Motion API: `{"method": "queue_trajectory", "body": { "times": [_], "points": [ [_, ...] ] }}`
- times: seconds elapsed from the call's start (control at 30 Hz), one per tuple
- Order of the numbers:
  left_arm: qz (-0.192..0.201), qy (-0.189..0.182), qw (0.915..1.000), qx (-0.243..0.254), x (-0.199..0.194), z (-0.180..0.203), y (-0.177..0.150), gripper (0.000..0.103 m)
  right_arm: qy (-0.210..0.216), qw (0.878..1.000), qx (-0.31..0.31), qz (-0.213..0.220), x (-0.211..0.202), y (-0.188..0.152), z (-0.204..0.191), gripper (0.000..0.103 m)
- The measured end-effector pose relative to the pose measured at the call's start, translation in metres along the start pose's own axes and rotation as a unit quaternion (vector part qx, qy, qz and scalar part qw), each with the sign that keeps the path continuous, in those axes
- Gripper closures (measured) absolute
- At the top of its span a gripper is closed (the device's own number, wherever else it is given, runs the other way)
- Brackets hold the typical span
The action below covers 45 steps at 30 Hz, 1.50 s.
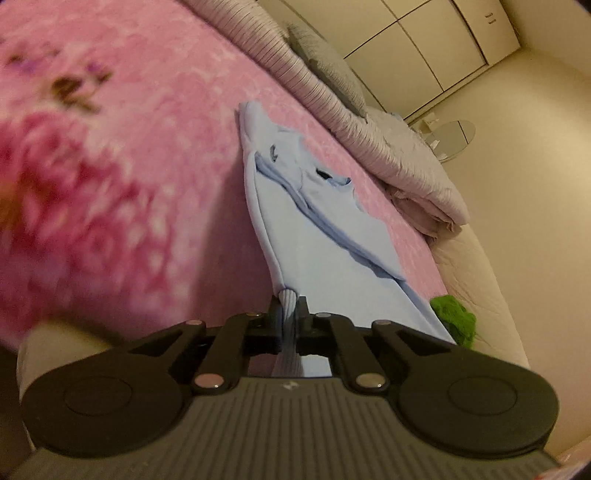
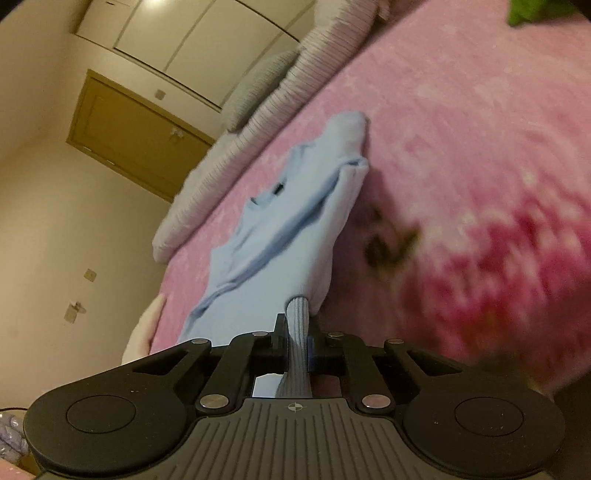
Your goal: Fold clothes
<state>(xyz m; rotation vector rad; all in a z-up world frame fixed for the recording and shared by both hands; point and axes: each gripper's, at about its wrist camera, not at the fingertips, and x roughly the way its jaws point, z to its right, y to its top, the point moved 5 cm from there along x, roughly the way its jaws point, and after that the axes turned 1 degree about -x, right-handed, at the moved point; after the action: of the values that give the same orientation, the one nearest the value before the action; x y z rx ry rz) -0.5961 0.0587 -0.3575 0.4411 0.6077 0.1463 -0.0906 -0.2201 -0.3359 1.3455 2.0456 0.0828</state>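
- The left gripper is clenched on the ribbed hem of a light blue sweater, low in the centre of the left wrist view; the ribbed cloth runs between the pressed fingers and back toward the camera.
- From that pinch the sweater stretches up the middle of the frame, its far end lying on the pink blanket near the top centre.
- The right gripper is likewise clamped on a ribbed hem corner, low in the centre of the right wrist view, with the sweater rising away toward the upper middle.
- A striped duvet and a grey pillow lie beyond the sweater along the blanket's far edge.
- A green cloth sits at the blanket's edge, right of the left gripper.
- A wooden door shows at the left of the right wrist view, with white cupboards above it.
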Motion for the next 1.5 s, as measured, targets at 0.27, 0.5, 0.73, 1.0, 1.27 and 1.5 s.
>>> {"method": "queue_trajectory", "body": {
  "times": [0.27,0.5,0.73,1.0,1.27,1.5],
  "points": [
    [0.01,-0.047,0.9987,-0.013,0.005,0.023,0.033,0.1,0.008,1.0,-0.01,0.027,-0.03,0.017,-0.014,0.094],
    [0.01,-0.047,0.9988,-0.004,0.045,0.036,0.097,0.1,0.015,0.999,-0.024,0.032,0.026,0.072,-0.026,0.095],
    [0.031,-0.035,0.9988,-0.018,0.1,0.037,0.172,0.095,0.007,0.995,-0.05,0.085,0.076,0.153,-0.034,0.095],
    [0.038,0.078,0.9961,-0.016,0.121,-0.006,0.199,0.066,-0.068,0.992,-0.03,0.105,0.126,0.199,0.002,0.035],
    [-0.012,0.066,0.9952,0.071,0.143,-0.003,0.197,0.066,-0.063,0.981,-0.18,0.017,0.149,0.187,0.002,0.035],
    [-0.031,0.073,0.9927,0.091,0.183,-0.013,0.206,0.066,-0.059,0.968,-0.242,-0.021,0.188,0.19,0.005,0.035]
  ]
}}
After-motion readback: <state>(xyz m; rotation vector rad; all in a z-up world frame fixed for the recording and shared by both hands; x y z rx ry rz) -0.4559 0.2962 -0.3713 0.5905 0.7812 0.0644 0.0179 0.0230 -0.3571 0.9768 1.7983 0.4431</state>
